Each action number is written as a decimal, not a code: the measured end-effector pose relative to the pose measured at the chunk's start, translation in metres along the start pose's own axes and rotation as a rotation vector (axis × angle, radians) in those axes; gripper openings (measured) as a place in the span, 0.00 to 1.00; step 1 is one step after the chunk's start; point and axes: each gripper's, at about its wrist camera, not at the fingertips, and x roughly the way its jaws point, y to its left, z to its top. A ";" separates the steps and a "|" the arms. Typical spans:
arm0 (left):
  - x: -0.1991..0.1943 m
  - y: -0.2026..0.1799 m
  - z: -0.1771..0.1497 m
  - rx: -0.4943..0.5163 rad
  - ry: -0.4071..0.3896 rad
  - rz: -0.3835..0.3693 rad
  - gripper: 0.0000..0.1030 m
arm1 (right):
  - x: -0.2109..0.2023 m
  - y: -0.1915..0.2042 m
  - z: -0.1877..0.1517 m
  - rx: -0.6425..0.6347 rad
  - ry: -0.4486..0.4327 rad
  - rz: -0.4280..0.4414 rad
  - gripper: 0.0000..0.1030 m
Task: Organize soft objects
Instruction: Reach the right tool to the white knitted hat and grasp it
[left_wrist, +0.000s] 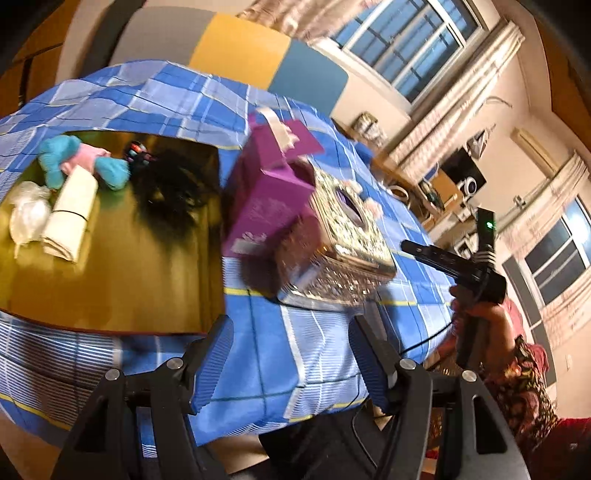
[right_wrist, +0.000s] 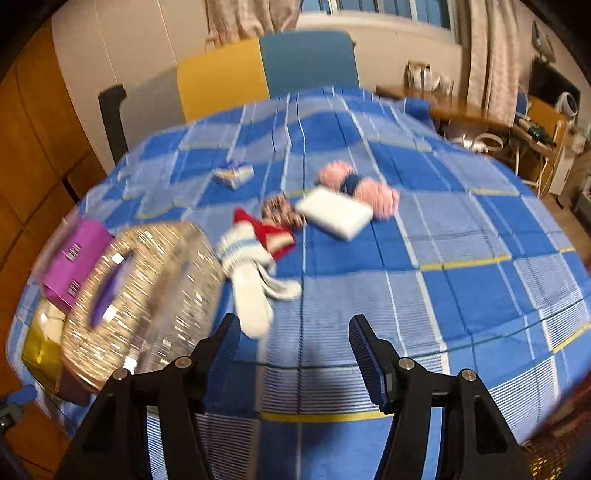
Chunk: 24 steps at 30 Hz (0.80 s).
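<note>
The left gripper (left_wrist: 291, 363) stood with its jaws wide apart and nothing between them, hovering over the blue checked cloth (left_wrist: 266, 325). At ten o'clock from it lay a gold tray (left_wrist: 155, 280) holding soft things: a teal and pink plush toy (left_wrist: 85, 162), a rolled cream cloth (left_wrist: 72, 214) bound by a dark band, a crumpled clear plastic bag (left_wrist: 27, 214) at its nine o'clock, and a dark hairy tuft (left_wrist: 173, 192) (too blurred to name). At twelve o'clock sat a purple box (left_wrist: 266, 195) touching a glittery tissue box (left_wrist: 340, 243). At three o'clock a hand (left_wrist: 480, 317) gripped the other tool's handle.

The right gripper (right_wrist: 293, 354) was also released, empty, above the cloth. From it, at eleven o'clock lay a white sock with blue stripes (right_wrist: 247, 273), beside a red and white piece (right_wrist: 269, 232) and a patterned scrunchie (right_wrist: 282, 212). At twelve o'clock rested a white sponge block (right_wrist: 334, 212), touching a pink and blue pompom toy (right_wrist: 354, 184). A small striped folded item (right_wrist: 232, 173) lay farther off, apart.
</note>
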 end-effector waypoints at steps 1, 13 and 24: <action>0.003 -0.003 -0.001 0.005 0.009 0.002 0.64 | 0.003 -0.002 -0.003 0.001 0.008 0.008 0.60; 0.009 -0.023 0.004 0.039 0.029 0.019 0.64 | 0.075 0.018 0.036 -0.107 0.059 0.077 0.63; 0.012 -0.031 0.008 0.050 0.035 0.007 0.64 | 0.127 0.023 0.045 -0.189 0.179 0.210 0.47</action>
